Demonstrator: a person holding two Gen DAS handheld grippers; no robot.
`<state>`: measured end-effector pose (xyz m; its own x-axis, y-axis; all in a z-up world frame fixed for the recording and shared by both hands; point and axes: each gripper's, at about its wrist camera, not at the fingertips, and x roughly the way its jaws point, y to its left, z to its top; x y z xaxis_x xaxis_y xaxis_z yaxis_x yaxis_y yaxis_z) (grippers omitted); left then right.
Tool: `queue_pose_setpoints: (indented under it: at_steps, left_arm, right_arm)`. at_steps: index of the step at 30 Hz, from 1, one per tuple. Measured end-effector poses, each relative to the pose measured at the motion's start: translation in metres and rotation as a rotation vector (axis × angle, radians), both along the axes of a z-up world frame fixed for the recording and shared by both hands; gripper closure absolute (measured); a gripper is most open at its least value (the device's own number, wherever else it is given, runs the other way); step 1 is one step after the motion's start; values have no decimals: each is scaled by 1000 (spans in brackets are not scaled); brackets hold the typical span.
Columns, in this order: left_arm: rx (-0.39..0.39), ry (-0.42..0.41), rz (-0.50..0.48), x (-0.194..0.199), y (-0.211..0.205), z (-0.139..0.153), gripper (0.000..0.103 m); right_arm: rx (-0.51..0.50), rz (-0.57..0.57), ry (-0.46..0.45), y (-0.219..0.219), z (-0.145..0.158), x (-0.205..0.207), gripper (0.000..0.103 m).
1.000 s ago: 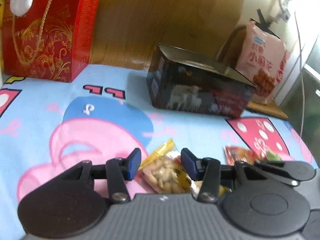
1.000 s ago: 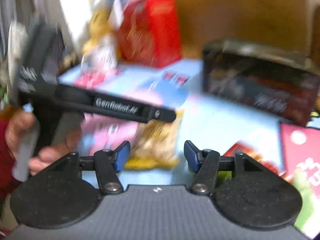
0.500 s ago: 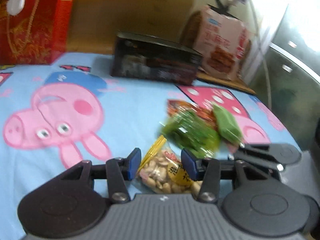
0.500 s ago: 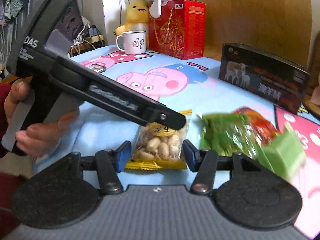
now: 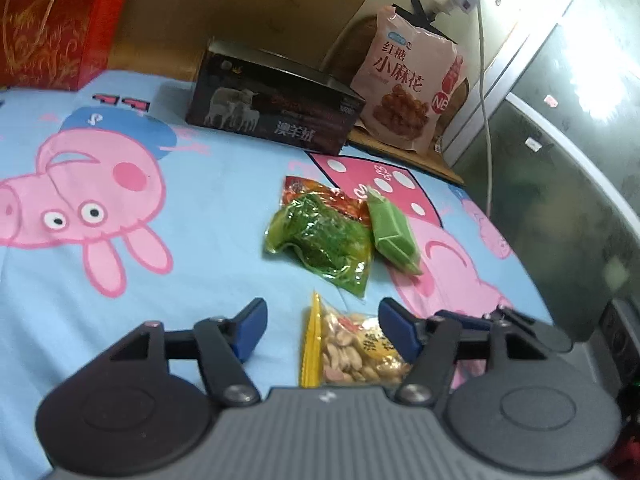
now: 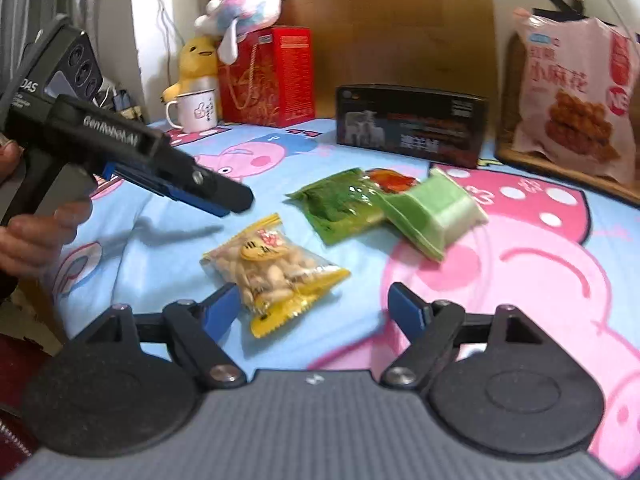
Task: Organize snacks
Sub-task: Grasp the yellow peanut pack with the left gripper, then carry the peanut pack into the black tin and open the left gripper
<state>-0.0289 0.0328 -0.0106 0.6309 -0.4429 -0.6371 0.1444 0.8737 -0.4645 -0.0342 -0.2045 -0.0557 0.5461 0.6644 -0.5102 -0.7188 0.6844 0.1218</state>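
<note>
A clear-and-yellow pack of nuts lies flat on the cartoon-pig cloth. Beyond it lie a dark green snack pack, a pale green wrapped pack and a red pack partly under them. My left gripper is open and empty just above the nuts; seen from the right wrist view it hangs over the cloth left of the nuts. My right gripper is open and empty, near the nuts' yellow end.
A black box stands at the back, a pink snack bag on a wooden board right of it, a red gift box, plush toys and a white mug at back left. A dark cabinet bounds the right side.
My left gripper opened and let go of the nuts pack, which now lies on the cloth. My right gripper opened wider and drew back a little.
</note>
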Motion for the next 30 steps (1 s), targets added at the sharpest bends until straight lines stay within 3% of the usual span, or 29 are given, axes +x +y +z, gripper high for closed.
queue_pose_setpoints:
  at_steps: [8,10,12,14,17,23,30]
  left_arm:
    - [7,50,-79,8,-13,-11,40]
    - [32,42,-115,1,-20,-11,50]
    - [44,31,-137,-5,-26,-12,50]
    - [71,19,-149,-9,-31,-11,52]
    - [20,35,-159,-3,-26,-5,62]
    - [1,-35,-141,22,-15,26,63]
    - [53,-159,-94,77,-5,71,63]
  right_arm:
    - [9,2,27,6,-5,-5,22]
    - [-12,36,18,16,-4,-9,33]
    - [-43,50,-14,25,-4,-14,54]
    - [-45,28,-31,30,-3,-15,59]
    - [-32,5,-27,32,0,-7,67]
    - [23,-47,-57,34,22,15,68]
    - [121,-108,-107,47,55,73,68]
